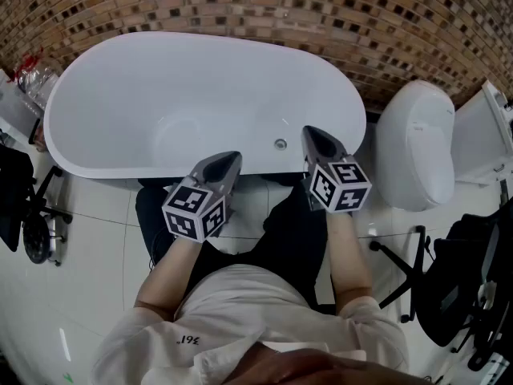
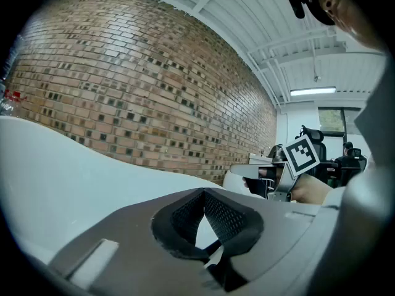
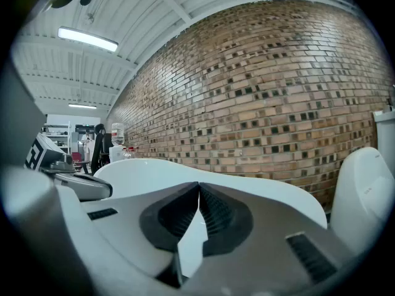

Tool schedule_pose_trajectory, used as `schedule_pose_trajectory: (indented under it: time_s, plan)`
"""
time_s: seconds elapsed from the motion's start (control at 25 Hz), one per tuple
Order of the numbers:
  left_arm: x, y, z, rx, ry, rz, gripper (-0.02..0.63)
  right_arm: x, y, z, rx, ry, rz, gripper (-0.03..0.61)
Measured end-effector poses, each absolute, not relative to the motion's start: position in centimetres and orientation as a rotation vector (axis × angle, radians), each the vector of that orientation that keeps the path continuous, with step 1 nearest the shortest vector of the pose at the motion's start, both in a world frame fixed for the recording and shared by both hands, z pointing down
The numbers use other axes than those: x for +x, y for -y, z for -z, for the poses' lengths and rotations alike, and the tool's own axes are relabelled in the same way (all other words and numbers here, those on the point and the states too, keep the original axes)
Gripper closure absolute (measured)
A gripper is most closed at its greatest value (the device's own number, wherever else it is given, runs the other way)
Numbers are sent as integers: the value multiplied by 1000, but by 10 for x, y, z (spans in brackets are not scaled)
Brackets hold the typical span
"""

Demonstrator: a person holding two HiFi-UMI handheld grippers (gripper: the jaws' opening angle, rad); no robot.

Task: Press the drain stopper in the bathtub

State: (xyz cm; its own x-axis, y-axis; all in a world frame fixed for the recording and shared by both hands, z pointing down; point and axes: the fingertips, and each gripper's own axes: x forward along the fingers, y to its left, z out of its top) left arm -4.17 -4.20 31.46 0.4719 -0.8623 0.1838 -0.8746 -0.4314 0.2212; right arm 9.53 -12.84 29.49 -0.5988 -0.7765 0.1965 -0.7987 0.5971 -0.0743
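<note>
- Bathtub [image 1: 200,79]: near rim partly hidden behind left tool [image 1: 230,159] and right tool [image 1: 311,133] in head view.
- Round fitting [image 1: 280,143] on tub wall: too small to tell what it is.
- Toilet tank [image 1: 490,135]: cut off by right edge.
- Black chair [image 1: 14,195]: cut off by left edge.
- Both gripper views: tub inside hidden behind tool bodies.

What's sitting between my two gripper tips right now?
In the head view, only the white inner wall of the bathtub and its small round metal fitting lie between the left gripper and the right gripper.
</note>
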Motion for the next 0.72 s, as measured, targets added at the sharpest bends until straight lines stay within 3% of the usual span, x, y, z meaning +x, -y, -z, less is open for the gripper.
schedule_pose_trajectory:
  time_s: [0.72]
  plan:
    - [-42,42,-315,2435,1476,-61,604,94,128,-299,1316,2665,-245,563]
